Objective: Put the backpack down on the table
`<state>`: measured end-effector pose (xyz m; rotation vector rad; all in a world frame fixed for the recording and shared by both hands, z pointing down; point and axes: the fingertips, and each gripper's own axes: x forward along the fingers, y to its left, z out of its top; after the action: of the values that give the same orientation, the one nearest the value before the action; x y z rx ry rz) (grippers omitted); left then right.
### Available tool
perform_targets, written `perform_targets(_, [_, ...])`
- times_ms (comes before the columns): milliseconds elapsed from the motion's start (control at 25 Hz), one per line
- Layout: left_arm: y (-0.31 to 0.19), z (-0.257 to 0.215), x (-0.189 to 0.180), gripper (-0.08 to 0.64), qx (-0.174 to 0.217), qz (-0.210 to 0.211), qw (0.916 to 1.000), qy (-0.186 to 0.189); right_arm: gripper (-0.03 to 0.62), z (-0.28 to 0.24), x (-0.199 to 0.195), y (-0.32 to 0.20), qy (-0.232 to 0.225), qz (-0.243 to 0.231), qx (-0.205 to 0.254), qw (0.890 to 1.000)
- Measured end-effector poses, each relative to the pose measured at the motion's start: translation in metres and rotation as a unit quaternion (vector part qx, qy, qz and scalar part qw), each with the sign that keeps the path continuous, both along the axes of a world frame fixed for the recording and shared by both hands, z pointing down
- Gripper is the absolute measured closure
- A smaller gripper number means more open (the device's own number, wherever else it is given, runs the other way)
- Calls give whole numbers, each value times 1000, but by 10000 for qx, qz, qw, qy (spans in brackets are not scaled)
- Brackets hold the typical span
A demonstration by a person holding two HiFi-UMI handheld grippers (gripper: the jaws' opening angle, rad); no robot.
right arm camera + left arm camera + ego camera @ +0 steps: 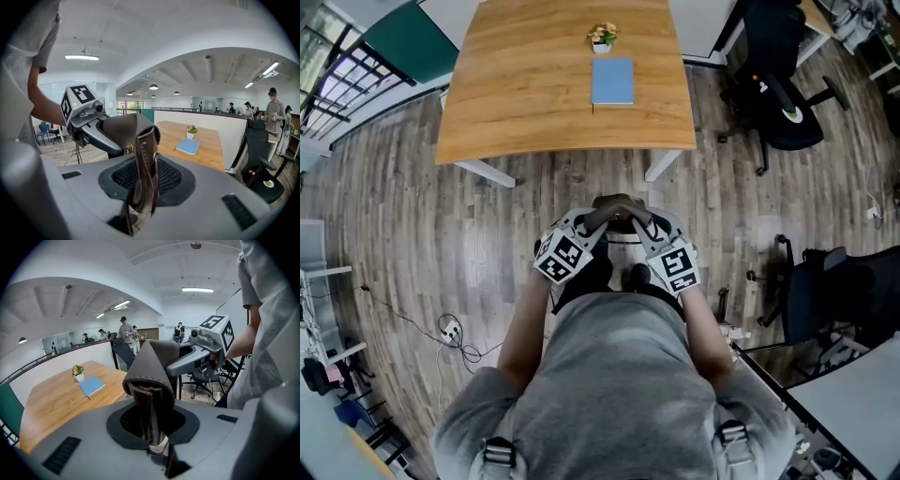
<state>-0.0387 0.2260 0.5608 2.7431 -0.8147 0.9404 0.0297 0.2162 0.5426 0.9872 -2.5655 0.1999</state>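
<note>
A grey backpack point(89, 441) with a black mesh patch point(145, 176) hangs in front of me by its brown leather handle point(619, 207). My left gripper point(596, 223) is shut on the left end of that handle, my right gripper point(645, 225) on the right end. In each gripper view the strap point(151, 380) point(143, 154) rises out of the pack and hides the jaws. The left gripper view shows the right gripper point(201, 355) across the handle. The wooden table point(534, 103) lies ahead of me, a stretch of floor away.
On the table's far part lie a blue notebook point(612, 81) and a small potted plant point(602, 37). Black office chairs stand at the right point(778, 84) point(830, 291). A power strip with cables point(450, 330) lies on the floor to my left. People stand far off point(124, 331).
</note>
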Motion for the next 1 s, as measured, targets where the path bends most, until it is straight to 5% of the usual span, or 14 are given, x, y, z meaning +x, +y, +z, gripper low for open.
perform_targets(1000, [-95,-3,-16,497,44,600,9981,92,497,-5,-15,-86,113,625,61,9980])
